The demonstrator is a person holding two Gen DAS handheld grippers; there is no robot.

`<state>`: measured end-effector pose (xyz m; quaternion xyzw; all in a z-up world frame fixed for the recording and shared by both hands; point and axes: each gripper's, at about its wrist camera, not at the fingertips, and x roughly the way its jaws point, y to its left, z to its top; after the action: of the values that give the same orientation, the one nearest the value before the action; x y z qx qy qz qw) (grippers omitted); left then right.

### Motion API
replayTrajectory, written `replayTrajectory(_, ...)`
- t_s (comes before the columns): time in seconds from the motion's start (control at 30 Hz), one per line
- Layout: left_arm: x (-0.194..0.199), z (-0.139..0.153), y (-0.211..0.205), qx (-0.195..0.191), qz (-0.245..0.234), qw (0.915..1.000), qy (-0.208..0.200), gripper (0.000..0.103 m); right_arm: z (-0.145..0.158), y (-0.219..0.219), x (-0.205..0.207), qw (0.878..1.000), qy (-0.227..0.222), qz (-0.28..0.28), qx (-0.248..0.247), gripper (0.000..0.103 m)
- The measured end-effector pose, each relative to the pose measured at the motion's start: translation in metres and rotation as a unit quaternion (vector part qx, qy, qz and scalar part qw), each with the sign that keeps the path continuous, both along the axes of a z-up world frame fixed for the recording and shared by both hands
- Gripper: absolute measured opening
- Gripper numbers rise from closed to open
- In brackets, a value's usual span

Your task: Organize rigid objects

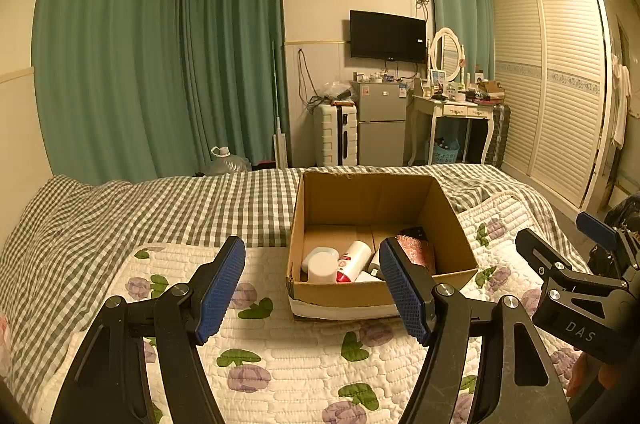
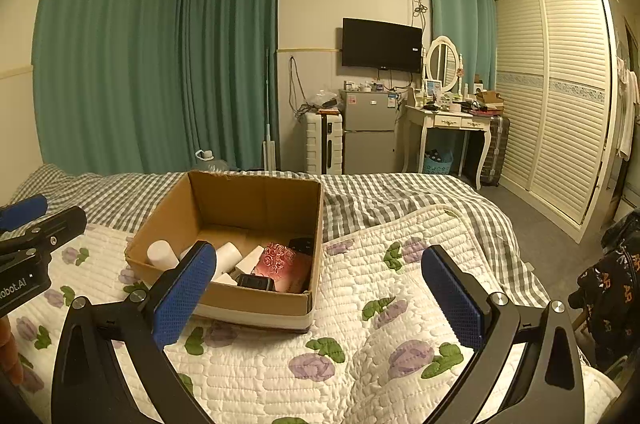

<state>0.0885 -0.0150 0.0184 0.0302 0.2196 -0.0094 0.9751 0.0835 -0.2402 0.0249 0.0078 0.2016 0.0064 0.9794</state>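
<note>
An open cardboard box (image 1: 452, 220) sits on the floral quilt; it also shows in the right wrist view (image 2: 168, 216). Inside lie white bottles (image 1: 322, 264), a white and red tube (image 1: 354, 260), a pink floral box (image 2: 278, 260) and a small black device (image 2: 254, 282). My left gripper (image 1: 312, 288) is open and empty, just in front of the box. My right gripper (image 2: 320, 298) is open and empty, to the right of the box's front corner. Each gripper shows at the edge of the other's view.
The box rests on a white quilt with purple flowers (image 2: 320, 364) over a grey checked sheet (image 1: 180, 207). Beyond the bed stand a suitcase (image 1: 336, 135), a small fridge (image 1: 380, 123), a dressing table (image 1: 452, 111) and a wardrobe (image 1: 560, 83). Green curtains (image 1: 140, 63) hang at the left.
</note>
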Motion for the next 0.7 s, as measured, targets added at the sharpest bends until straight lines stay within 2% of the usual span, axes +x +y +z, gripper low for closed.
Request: replayTrajectory(0.7, -0.0008, -0.0007, -0.0006, 0.0, -0.001, 1.0, 0.002, 0.072, -0.0019, 0.0008, 0.0008, 1.0, 0.005, -0.001, 0.0, 0.103)
